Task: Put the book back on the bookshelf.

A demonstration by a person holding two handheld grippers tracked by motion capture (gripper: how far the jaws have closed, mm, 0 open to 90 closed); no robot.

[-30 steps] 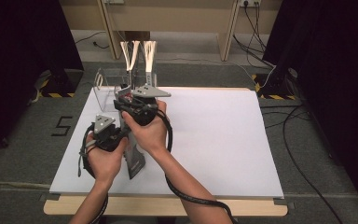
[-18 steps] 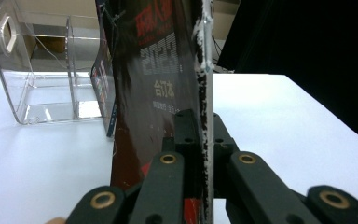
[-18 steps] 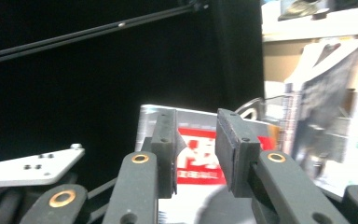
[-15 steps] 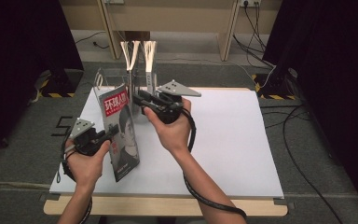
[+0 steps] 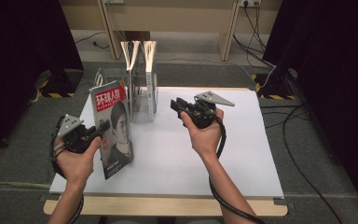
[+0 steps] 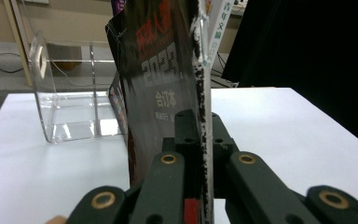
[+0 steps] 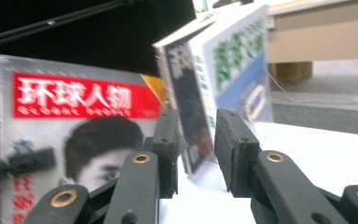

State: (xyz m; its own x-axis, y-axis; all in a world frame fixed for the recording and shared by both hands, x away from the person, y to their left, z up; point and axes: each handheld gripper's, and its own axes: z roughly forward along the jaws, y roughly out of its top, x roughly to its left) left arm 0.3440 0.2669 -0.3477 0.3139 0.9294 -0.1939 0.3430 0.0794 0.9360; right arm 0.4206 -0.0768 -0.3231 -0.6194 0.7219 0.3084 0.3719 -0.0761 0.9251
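Note:
A magazine (image 5: pixel 116 135) with a red title band and a portrait cover stands upright on the white table (image 5: pixel 242 154), left of centre. My left gripper (image 5: pixel 103 127) is shut on its left edge; in the left gripper view the jaws pinch the magazine (image 6: pixel 163 84) at my left gripper (image 6: pixel 200 126). My right gripper (image 5: pixel 175 103) hovers right of the rack, apart from the magazine. Its jaws have just been opening and nothing is between them. The right gripper (image 7: pixel 196 140) faces the cover (image 7: pixel 74 130).
A clear acrylic rack (image 5: pixel 137 105) stands at the table's back left, holding upright magazines (image 7: pixel 228 65); its empty compartment (image 6: pixel 70 107) lies beyond the held magazine. Bare white table stretches to the right and front. Dark curtains flank the table, and cables lie on the floor.
The magazine has been raised from low by the hands to standing upright. The right gripper has left it and moved right. The left hand has shifted left, still holding it.

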